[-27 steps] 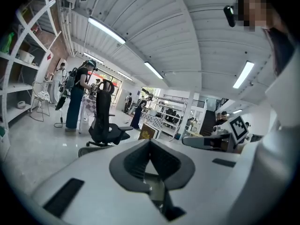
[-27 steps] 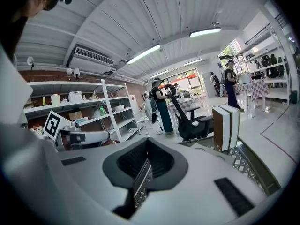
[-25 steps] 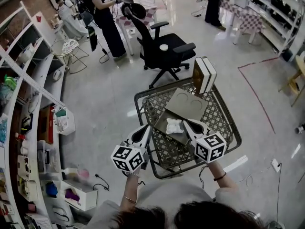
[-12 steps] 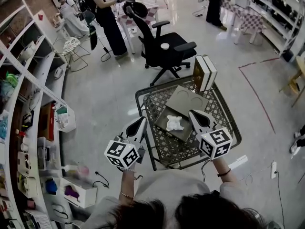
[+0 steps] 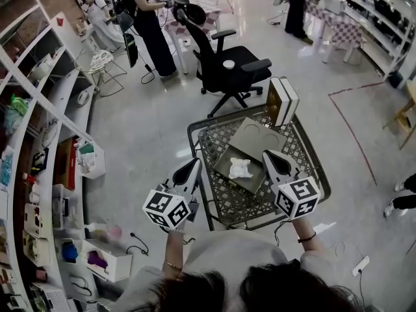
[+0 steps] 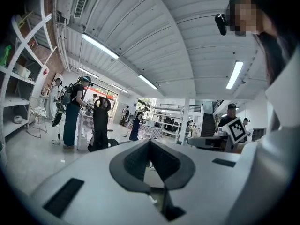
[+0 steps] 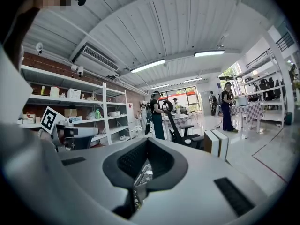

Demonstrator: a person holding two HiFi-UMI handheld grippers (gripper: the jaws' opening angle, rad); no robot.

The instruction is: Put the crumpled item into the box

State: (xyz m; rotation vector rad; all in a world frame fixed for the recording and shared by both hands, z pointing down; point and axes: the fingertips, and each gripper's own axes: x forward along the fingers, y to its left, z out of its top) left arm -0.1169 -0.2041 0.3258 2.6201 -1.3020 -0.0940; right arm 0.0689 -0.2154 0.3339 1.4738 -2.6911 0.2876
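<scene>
A crumpled white item [image 5: 240, 168] lies inside an open grey box [image 5: 254, 182] on a black mesh table [image 5: 242, 207]. The box's flat lid [image 5: 257, 138] rests just behind it. My left gripper [image 5: 193, 166] hangs off the table's left edge, shut and empty, its tip pointing toward the box. My right gripper [image 5: 268, 155] hovers over the box's right side, also shut with nothing in it. In the left gripper view the jaws [image 6: 150, 144] meet at the tip. In the right gripper view the jaws [image 7: 146, 142] meet the same way.
A pair of upright white-and-tan cases [image 5: 281, 101] stands at the table's far edge. A black office chair [image 5: 227, 65] is behind the table. White shelving [image 5: 39, 161] with clutter lines the left. People [image 5: 148, 25] stand at the back.
Both grippers have lifted and drawn back from the box, where their tips had flanked the crumpled item. The item stays in the box.
</scene>
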